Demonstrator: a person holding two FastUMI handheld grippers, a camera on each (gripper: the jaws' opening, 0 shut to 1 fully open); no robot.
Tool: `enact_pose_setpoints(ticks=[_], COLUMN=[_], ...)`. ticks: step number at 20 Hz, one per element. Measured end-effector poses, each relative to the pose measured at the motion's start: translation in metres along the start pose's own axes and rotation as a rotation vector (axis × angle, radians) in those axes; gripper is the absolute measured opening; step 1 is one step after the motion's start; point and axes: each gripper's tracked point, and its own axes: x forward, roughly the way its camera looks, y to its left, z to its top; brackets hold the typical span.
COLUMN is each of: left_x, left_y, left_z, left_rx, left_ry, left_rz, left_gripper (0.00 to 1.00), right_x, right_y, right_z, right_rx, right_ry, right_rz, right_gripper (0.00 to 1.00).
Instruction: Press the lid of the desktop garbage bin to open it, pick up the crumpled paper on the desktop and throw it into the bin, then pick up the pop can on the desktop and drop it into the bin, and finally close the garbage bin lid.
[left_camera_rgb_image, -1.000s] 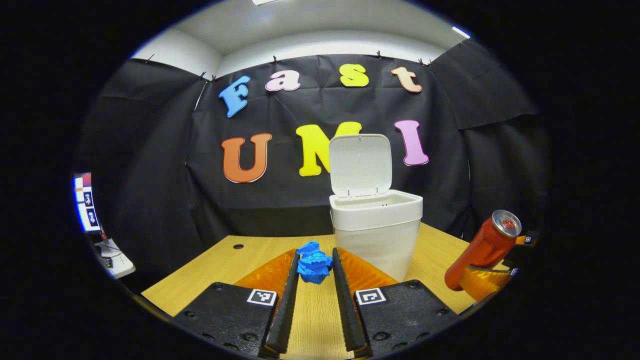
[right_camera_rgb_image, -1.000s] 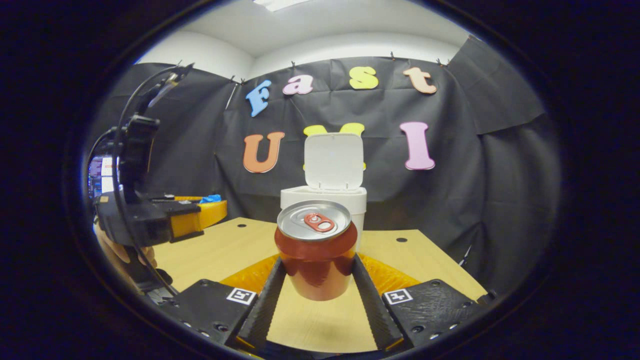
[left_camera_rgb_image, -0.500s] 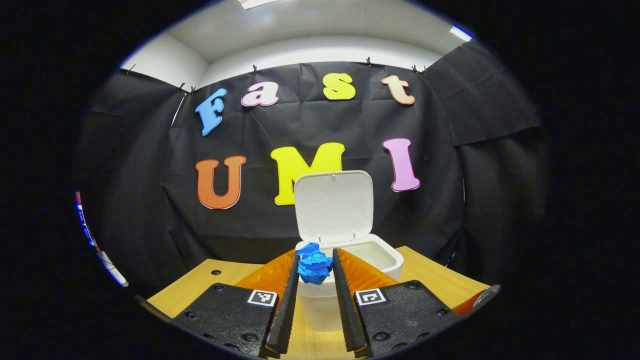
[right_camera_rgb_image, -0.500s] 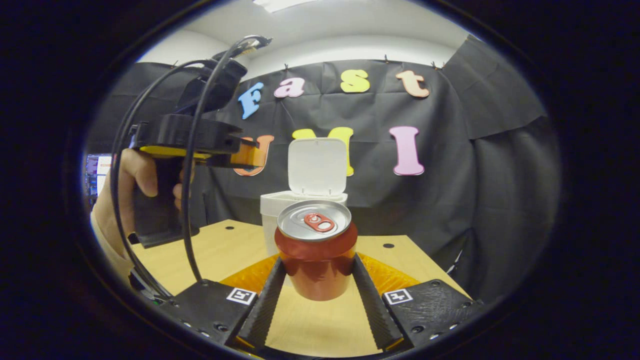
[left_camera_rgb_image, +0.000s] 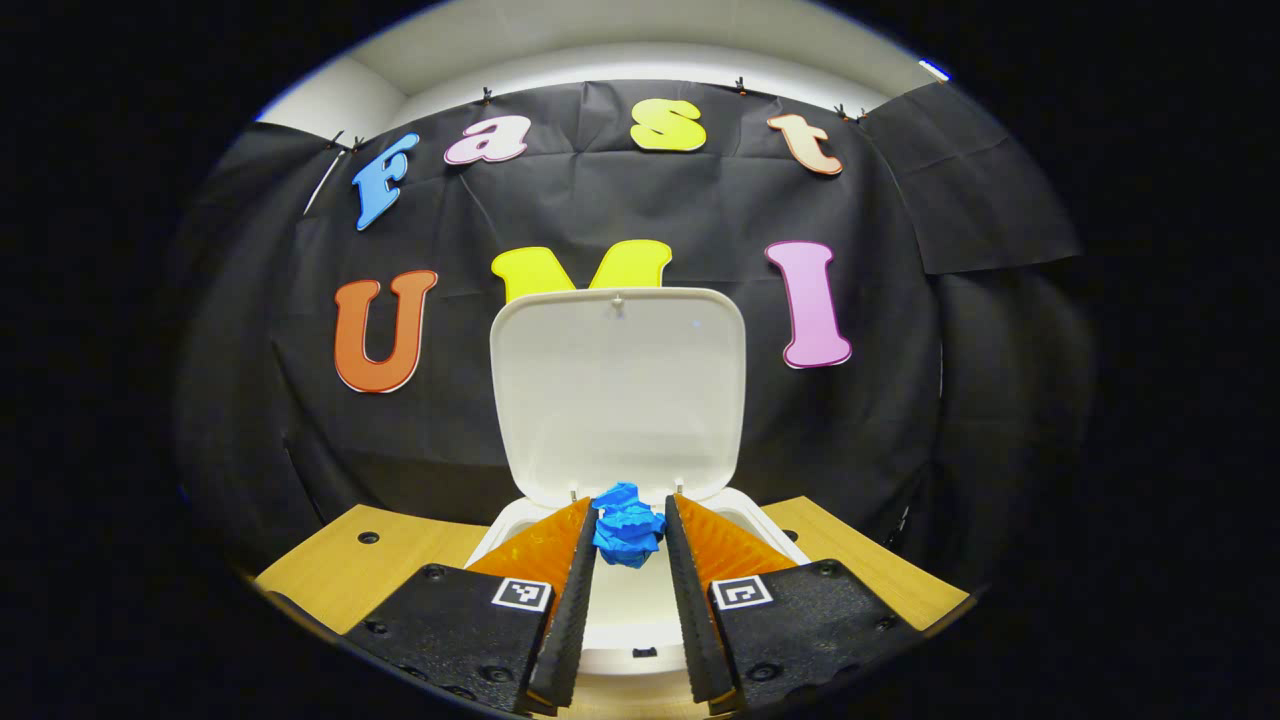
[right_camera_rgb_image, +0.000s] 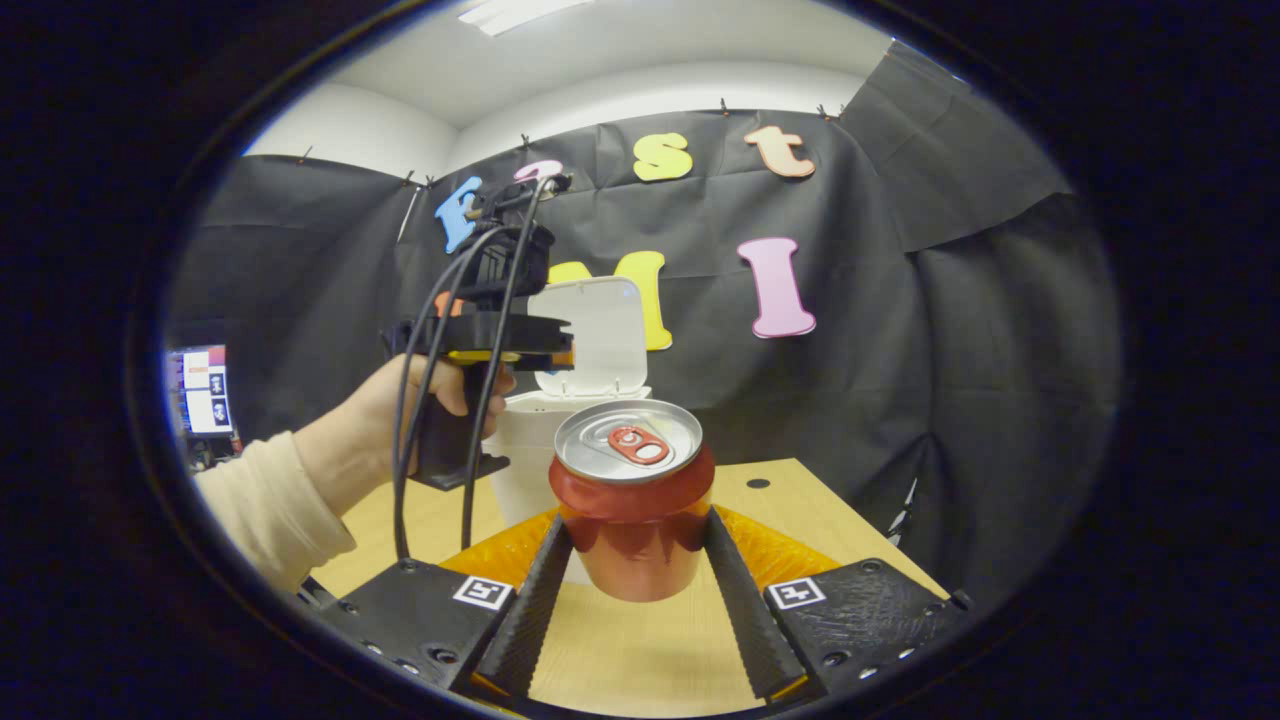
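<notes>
Holding the crumpled paper (left_camera_rgb_image: 628, 525) between its two fingers, the left gripper (left_camera_rgb_image: 628, 545) hangs over the mouth of the garbage bin (left_camera_rgb_image: 640, 610). The white lid (left_camera_rgb_image: 618, 390) stands upright behind the opening, so the way in is free. In my judgement the step in hand is the second one, throwing the paper into the bin. The next move asks only that the fingers part, while the gripper keeps its place above the opening, so that the ball falls inside and not on the rim. The paper is a rough ball and has no clear long axis.

In the right gripper view a person's hand (right_camera_rgb_image: 400, 420) holds the left gripper at the left of the bin (right_camera_rgb_image: 530, 450), level with the open lid. Lower and more to the right, the right gripper (right_camera_rgb_image: 637, 545) grips the pop can (right_camera_rgb_image: 632, 510) on both sides above the desktop (right_camera_rgb_image: 780, 510). The can's long axis runs nearly vertical, and its silver top with the pull tab tilts a little toward the camera. For its own drop, the can must first come over the opening after the left gripper leaves.
</notes>
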Motion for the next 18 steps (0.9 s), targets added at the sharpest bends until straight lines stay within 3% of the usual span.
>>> enact_pose_setpoints(ticks=[3, 7, 8, 11, 12, 15, 18], left_x=[0.011, 0.005, 0.002, -0.006, -0.01, -0.029, -0.055], left_y=[-0.002, 0.003, 0.005, -0.008, -0.005, 0.001, 0.02], left_z=[-0.007, -0.002, 0.001, -0.012, -0.013, -0.01, -0.004], left_rx=[-0.017, 0.033, 0.042, 0.024, 0.034, 0.026, 0.015], left_ry=[0.006, -0.041, -0.063, -0.015, -0.011, -0.025, -0.05], left_rz=[-0.013, 0.005, 0.011, -0.047, -0.042, -0.038, -0.019], left_gripper=[0.45, 0.48, 0.44, 0.71, 0.86, 1.0, 0.98], right_x=[0.005, 0.008, 0.009, 0.008, 0.007, 0.006, 0.005], right_y=[0.005, 0.011, 0.014, 0.026, 0.03, 0.033, 0.04], right_z=[-0.007, -0.014, -0.015, -0.018, -0.019, -0.02, -0.021], right_rx=[-0.002, -0.026, -0.037, -0.07, -0.08, -0.107, -0.101], right_ry=[0.019, 0.031, 0.027, 0.026, 0.021, 0.012, 0.012], right_rz=[0.005, 0.007, 0.009, 0.024, 0.029, 0.019, 0.025], right_gripper=[0.77, 0.77, 0.78, 0.77, 0.78, 0.78, 0.77])
